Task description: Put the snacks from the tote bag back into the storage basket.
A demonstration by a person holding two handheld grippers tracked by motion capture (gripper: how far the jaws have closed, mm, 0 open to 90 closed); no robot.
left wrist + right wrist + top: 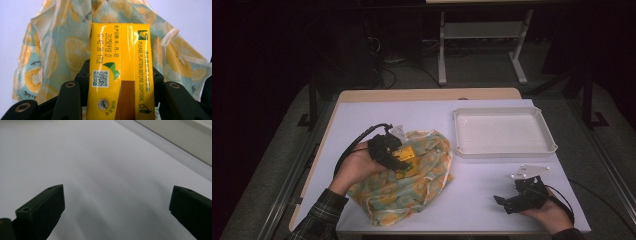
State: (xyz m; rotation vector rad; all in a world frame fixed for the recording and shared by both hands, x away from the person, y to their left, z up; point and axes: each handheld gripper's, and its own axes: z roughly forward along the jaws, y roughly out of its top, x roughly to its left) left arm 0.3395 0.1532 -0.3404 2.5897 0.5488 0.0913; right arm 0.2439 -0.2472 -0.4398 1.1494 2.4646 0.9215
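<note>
The table (492,175) is bearing a white tray (504,150) beyond the right gripper (507,200), whose jaws are gaping wide. The lemon-print bag (412,187) is lying under the left gripper (404,162), which is clamping a yellow carton (120,72).

We see a yellow drink carton (120,72) clamped flat between the left gripper's (398,159) black jaws, its printed face toward us: a date code, a QR code, a green leaf mark, a foil straw hole and the words "PLEASE FLATTEN BEFORE DISPOSAL". It hangs just above a crumpled cloth bag (412,182) printed with lemon slices on pale green, with thin white ties trailing from it. We find that bag bunched on the table's white cover (362,120), toward the left edge and reaching close to the near edge, its mouth loosely open under the carton.
</note>
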